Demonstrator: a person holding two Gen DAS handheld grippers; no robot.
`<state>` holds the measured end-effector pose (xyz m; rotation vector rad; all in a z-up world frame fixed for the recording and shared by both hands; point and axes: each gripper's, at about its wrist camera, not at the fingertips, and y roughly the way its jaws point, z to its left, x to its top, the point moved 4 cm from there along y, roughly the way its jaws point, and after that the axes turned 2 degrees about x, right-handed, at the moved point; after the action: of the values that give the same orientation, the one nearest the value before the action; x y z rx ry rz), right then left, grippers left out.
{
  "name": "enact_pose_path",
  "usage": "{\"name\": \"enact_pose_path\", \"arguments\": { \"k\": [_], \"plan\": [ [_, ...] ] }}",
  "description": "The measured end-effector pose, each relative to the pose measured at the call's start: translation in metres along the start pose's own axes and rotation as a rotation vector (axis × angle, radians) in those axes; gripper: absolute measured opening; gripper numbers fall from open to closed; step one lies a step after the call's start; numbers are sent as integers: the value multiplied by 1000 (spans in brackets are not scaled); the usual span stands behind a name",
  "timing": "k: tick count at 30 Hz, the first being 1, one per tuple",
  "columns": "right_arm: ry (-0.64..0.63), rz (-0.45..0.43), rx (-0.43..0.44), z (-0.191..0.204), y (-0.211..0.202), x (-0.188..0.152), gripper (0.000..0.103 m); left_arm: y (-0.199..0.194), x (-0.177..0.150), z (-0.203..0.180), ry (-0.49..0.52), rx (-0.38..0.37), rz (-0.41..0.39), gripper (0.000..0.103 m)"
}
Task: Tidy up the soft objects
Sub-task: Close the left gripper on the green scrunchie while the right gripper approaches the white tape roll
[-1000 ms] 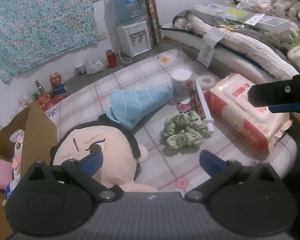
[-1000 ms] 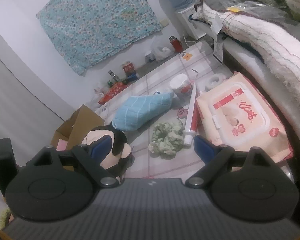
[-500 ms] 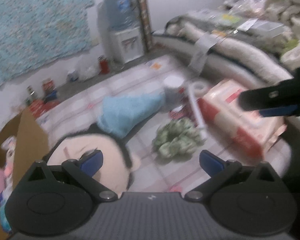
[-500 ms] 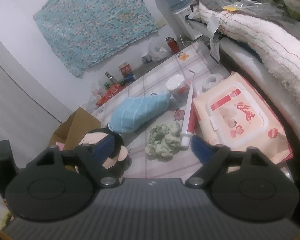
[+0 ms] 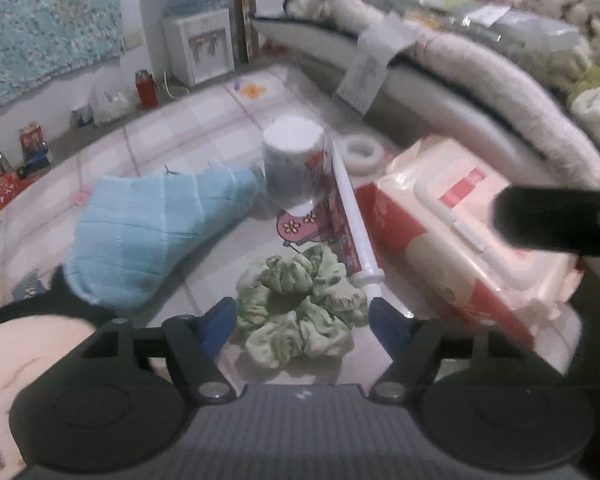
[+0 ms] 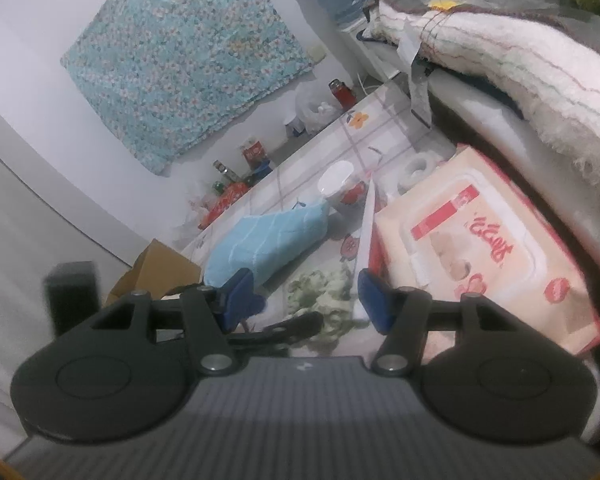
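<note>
Left gripper [image 5: 300, 320] is low over the checked mat [image 5: 204, 128], jaws spread wide, and the green scrunchie [image 5: 300, 316] sits right between the two blue fingertips [image 5: 218, 326], not pinched, resting flat on the mat; just beyond it lies a white tube [image 5: 354, 220], its capped end touching the scrunchie's far edge; the blue cloth [image 5: 152, 236] is off to the left, its narrow end against a white cup [image 5: 292, 168], its broad end lying over the dark hair of the plush doll head [image 5: 16, 344] at the bottom left corner; a roll of clear tape [image 5: 362, 154] sits behind the tube; the pink and red wipes pack [image 5: 460, 236] fills the right side, with the right gripper's dark finger hanging over it, blurred; over on the right wrist view, the right gripper [image 6: 306, 300] is open too, nothing between its fingers, aimed above the scrunchie [image 6: 320, 292], with the cardboard box [image 6: 156, 276] to the left beside the mat and folded blankets [image 6: 520, 52] piled along the right
</note>
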<state>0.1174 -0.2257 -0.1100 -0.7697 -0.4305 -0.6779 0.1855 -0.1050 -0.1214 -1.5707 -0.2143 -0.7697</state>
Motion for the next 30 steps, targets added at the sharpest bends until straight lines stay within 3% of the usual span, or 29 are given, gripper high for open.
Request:
{"name": "enact_pose_path", "arguments": {
  "k": [4,9,12,19,25,28,29,30],
  "plan": [
    [7,-20,-5,-7,-2,6,58,25,1,-5,13,11,60,55],
    [10,-33,-14,-11,-7,11,58,34,-2,1,-45,11,90,20],
    [-2,-36,-24,-10,-11,14,58,25,-4,4,-85,-14,99,18],
    [-30,-36,-32,1,-23,20,58,-19,-23,-1,-83,-61,78,17],
    [-21,15,-7,8,-24,14,58,-54,-45,-11,-16,-86,72,18],
    [-16,51,3,13,-20,14,59,-45,-58,-16,22,-71,106,32],
    [-25,63,-1,15,-18,15,59,-42,-61,-16,28,-73,115,39],
    [-35,69,-5,16,-17,18,59,-41,-64,-17,28,-77,114,53]
  ]
}}
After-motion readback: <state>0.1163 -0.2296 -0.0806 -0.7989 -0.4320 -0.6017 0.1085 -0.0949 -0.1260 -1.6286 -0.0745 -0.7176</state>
